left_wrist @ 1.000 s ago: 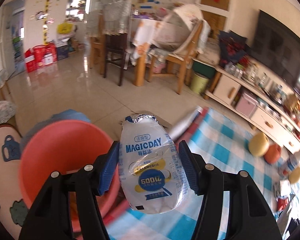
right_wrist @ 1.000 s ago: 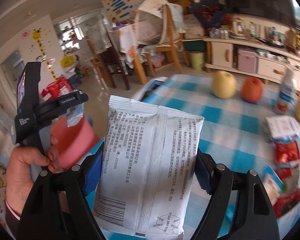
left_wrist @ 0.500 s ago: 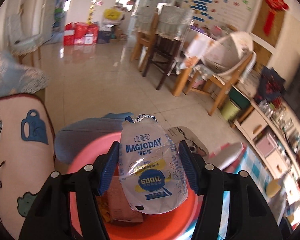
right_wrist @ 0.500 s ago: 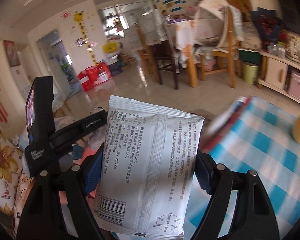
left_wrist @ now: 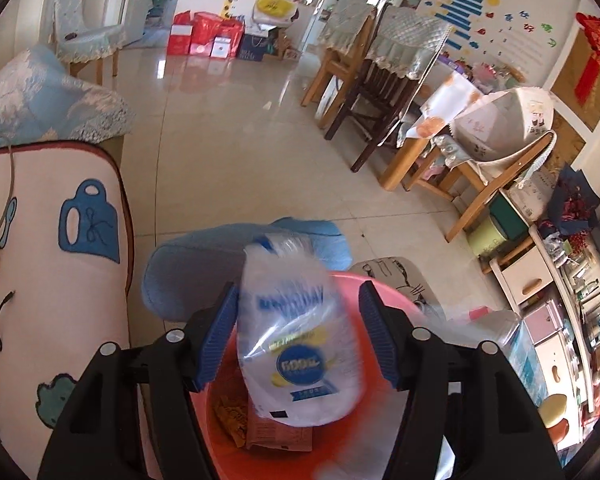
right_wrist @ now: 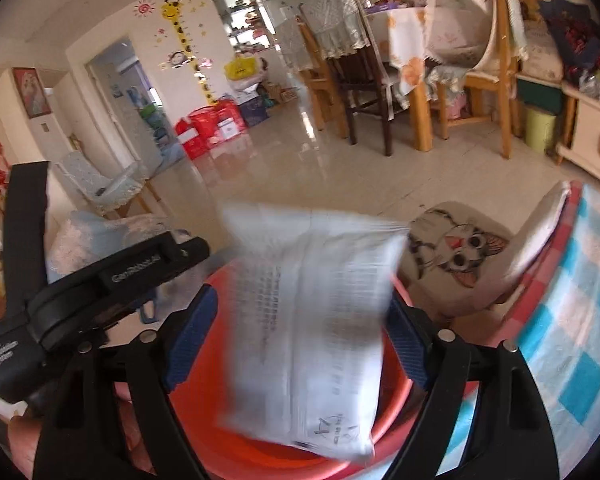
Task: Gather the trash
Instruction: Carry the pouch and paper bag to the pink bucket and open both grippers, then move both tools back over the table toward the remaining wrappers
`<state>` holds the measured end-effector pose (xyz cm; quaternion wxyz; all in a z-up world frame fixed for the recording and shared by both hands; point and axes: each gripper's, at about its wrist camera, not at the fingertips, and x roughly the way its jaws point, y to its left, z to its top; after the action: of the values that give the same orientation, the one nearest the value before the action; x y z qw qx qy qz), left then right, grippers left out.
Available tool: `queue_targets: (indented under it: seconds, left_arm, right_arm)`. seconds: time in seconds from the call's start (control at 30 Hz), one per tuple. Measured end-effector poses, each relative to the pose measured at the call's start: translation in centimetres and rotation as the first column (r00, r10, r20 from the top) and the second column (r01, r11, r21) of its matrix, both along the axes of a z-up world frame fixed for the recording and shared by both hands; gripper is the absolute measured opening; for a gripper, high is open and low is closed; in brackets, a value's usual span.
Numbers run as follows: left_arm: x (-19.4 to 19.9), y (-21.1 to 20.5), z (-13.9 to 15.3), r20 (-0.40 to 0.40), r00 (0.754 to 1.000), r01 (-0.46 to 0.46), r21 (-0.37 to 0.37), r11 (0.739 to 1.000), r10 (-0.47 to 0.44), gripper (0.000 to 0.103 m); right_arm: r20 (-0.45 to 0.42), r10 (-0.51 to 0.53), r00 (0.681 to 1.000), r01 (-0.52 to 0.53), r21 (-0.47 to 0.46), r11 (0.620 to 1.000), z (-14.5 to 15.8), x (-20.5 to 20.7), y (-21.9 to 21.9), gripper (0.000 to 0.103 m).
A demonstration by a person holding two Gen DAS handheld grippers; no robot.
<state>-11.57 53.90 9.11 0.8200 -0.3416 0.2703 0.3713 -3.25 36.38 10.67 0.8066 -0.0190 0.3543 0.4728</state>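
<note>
My left gripper (left_wrist: 300, 336) hangs over a red basin (left_wrist: 220, 440) with its jaws opening. A clear and white milk pouch (left_wrist: 296, 344) with blue print is still between the blue pads, blurred and slipping down, with a gap beside the right pad. Brown and orange wrappers (left_wrist: 260, 428) lie in the basin. In the right wrist view, my right gripper (right_wrist: 300, 344) is also above the red basin (right_wrist: 260, 460), jaws opening. A white printed packet (right_wrist: 312, 320) sits tilted and blurred between the pads, clear of the left pad.
A cat-print stool (right_wrist: 456, 256) stands just behind the basin, a blue cushion (left_wrist: 236, 256) to its left. The checked tablecloth (right_wrist: 572, 340) is on the right, a sofa arm with a blue jug print (left_wrist: 60, 240) on the left. Dining chairs (left_wrist: 372, 92) stand across the tiled floor.
Both grippers have swung from the checked table to above the red basin. Their jaws have widened, and the pouch and the packet now blur and tilt as they slip.
</note>
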Motion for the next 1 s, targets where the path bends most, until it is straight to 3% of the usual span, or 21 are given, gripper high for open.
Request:
queue_targets:
  seconds: [0.07,0.37,0.6,0.7,0.87,1.0]
  left_arm:
    - [0.0,-0.1,0.1,-0.017,1.000,-0.018,0.016,1.000,0.018,0.078]
    - [1.6,-3.4,1.6,0.000,0.998,0.066,0.108,0.992,-0.067,0.087]
    - [2.7,-7.4,3.4,0.082,0.984,0.139,0.209,0.968,-0.159,0.094]
    - [3.1,-9.6,4.0,0.103,0.970,0.184,0.274,0.944,-0.219,0.095]
    - [4.2,-13.2,4.8,0.098,0.938,0.271,0.389,0.881,-0.332,0.095]
    - [4.8,-15.6,5.1,0.093,0.910,0.326,0.437,0.838,-0.403,0.095]
  right_arm:
    - [0.023,-0.028,0.999,0.028,-0.010,1.000,0.1,-0.1,-0.5,0.091]
    - [0.067,-0.176,0.982,0.178,-0.019,0.984,0.6,-0.8,-7.4,0.093]
    - [0.131,-0.251,0.959,0.259,-0.041,0.965,0.7,-3.0,-12.6,0.096]
    - [0.162,-0.266,0.950,0.277,-0.050,0.960,0.9,-3.9,-14.2,0.096]
    - [0.213,-0.286,0.934,0.304,-0.054,0.951,1.9,-5.3,-17.0,0.096]
    - [0.257,-0.308,0.916,0.331,-0.050,0.942,2.7,-6.6,-19.0,0.096]
